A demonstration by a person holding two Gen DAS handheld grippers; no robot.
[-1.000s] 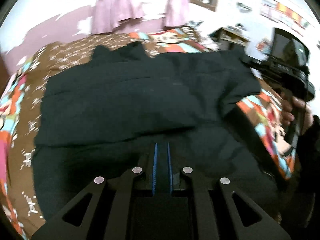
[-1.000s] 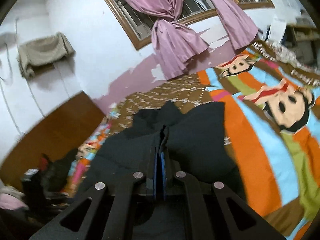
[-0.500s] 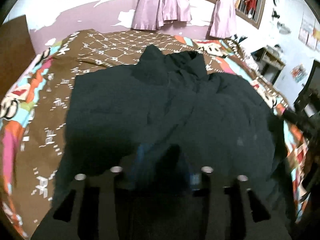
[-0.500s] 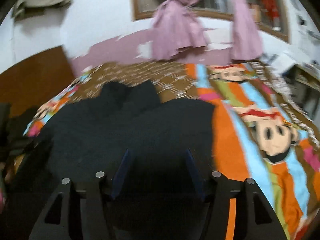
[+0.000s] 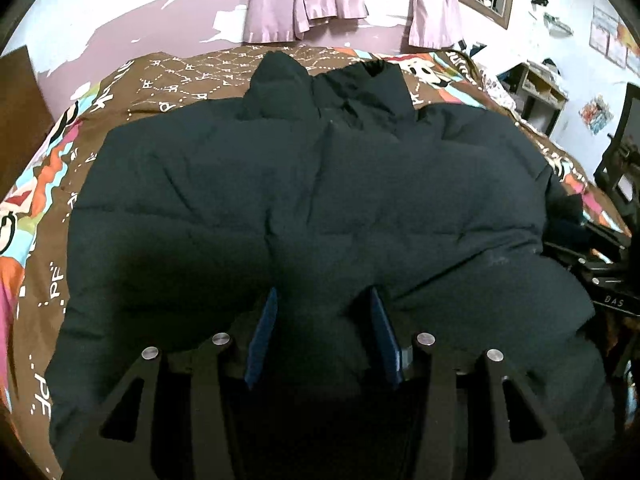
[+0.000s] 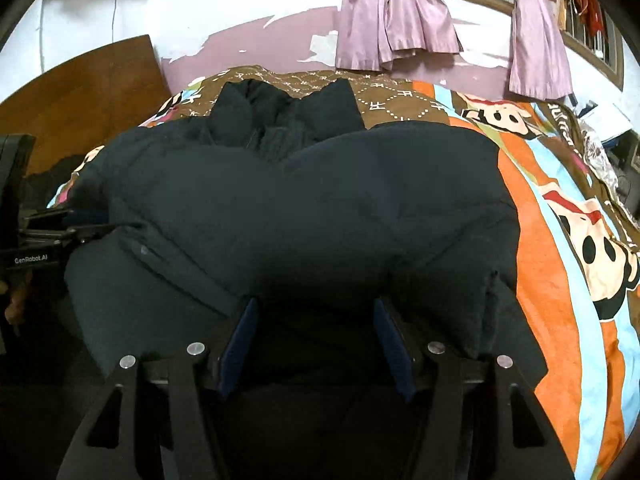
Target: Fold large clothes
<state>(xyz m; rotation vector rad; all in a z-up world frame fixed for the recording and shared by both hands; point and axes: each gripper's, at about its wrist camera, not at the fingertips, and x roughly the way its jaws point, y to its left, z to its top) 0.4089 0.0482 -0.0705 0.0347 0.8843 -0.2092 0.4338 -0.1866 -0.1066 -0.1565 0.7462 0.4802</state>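
Observation:
A large dark puffy jacket (image 5: 312,200) lies folded on the bed, collar toward the far wall; it also shows in the right wrist view (image 6: 320,208). My left gripper (image 5: 322,320) is open, its blue pads just above the jacket's near fold. My right gripper (image 6: 316,328) is open too, over the jacket's near edge. Each gripper shows at the side of the other's view: the right one (image 5: 608,264) and the left one (image 6: 36,240).
The bed has a colourful cartoon blanket (image 6: 568,240) with a brown patterned part (image 5: 180,76). Pink curtains (image 6: 396,20) hang on the far wall. A wooden headboard (image 6: 80,92) stands at the left. A shelf (image 5: 536,88) stands at the right.
Both grippers were shut on the jacket's cloth a second ago. They have opened and let it go, and the jacket now lies flat, folded over.

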